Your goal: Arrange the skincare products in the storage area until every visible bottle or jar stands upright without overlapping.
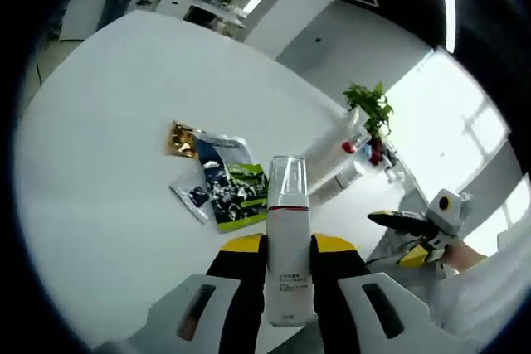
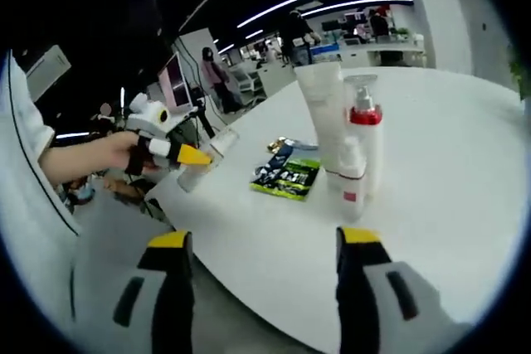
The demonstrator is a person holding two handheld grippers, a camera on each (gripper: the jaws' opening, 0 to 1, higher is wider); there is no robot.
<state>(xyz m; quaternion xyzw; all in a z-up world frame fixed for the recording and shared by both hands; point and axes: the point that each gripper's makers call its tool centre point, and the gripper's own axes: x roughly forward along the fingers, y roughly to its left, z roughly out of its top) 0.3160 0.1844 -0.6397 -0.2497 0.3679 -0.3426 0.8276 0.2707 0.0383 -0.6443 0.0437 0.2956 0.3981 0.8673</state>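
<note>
In the left gripper view my left gripper [image 1: 287,248] is shut on a white bottle with a clear cap [image 1: 288,230], held above the near edge of the white table [image 1: 108,122]. The right gripper view shows that same left gripper [image 2: 176,153] at the left, holding the bottle [image 2: 203,165] just off the table's rim. A tall white tube [image 2: 319,109], a pump bottle with a red collar [image 2: 365,134] and a small white bottle [image 2: 348,180] stand upright close together ahead of my right gripper [image 2: 264,242]. Its jaws are open and empty.
Flat sachets lie on the table: a gold one [image 1: 181,138], blue and green packets [image 1: 235,184] and a small one [image 1: 191,196]. The packets [image 2: 286,176] lie left of the standing bottles. A potted plant [image 1: 371,109] stands beyond the table. People [image 2: 209,72] are in the office behind.
</note>
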